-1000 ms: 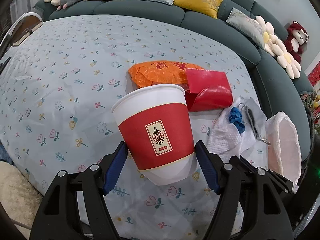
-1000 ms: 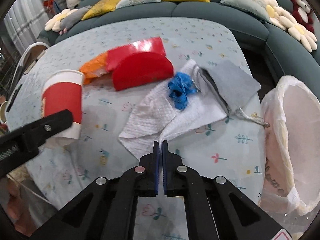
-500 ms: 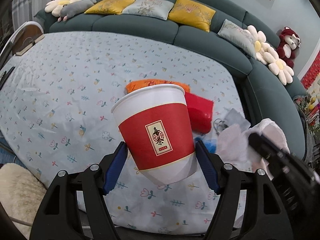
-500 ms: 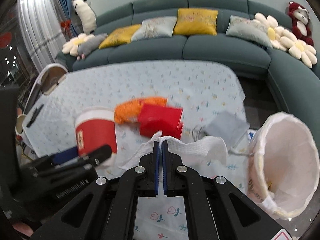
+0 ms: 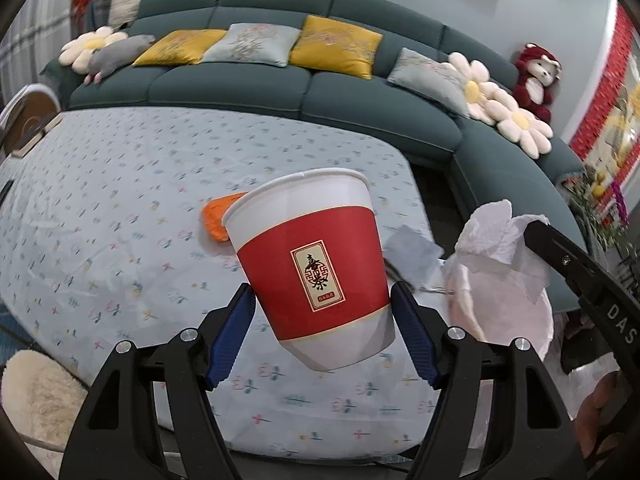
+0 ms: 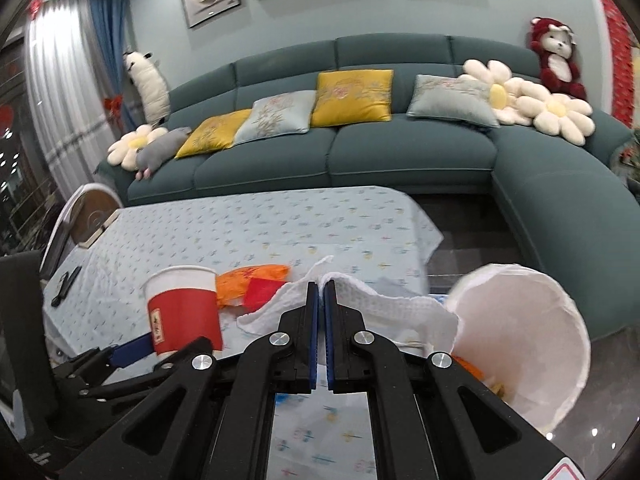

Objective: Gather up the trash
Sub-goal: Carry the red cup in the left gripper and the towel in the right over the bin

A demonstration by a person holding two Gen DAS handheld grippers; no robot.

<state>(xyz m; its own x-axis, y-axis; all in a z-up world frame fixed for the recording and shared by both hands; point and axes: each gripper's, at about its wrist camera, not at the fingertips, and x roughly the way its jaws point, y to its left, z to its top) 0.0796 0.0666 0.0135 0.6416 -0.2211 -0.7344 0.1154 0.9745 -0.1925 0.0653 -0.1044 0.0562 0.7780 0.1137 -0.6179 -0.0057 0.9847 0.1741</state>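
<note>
Trash is held in both grippers above the floral-clothed table (image 6: 256, 232): a red-banded white paper cup (image 5: 312, 268) is clamped upright but tilted in the left gripper (image 5: 320, 316), and a white waffle-textured paper towel (image 6: 384, 304) is pinched in the closed right gripper (image 6: 319, 296). The towel should be carried over the mouth of the white plastic bag (image 6: 532, 344) before release, so that its trailing edges are not draped outside. An orange wrapper (image 6: 248, 276) is left on the table.

Tilted paper cup (image 5: 312, 264) between jaws
</note>
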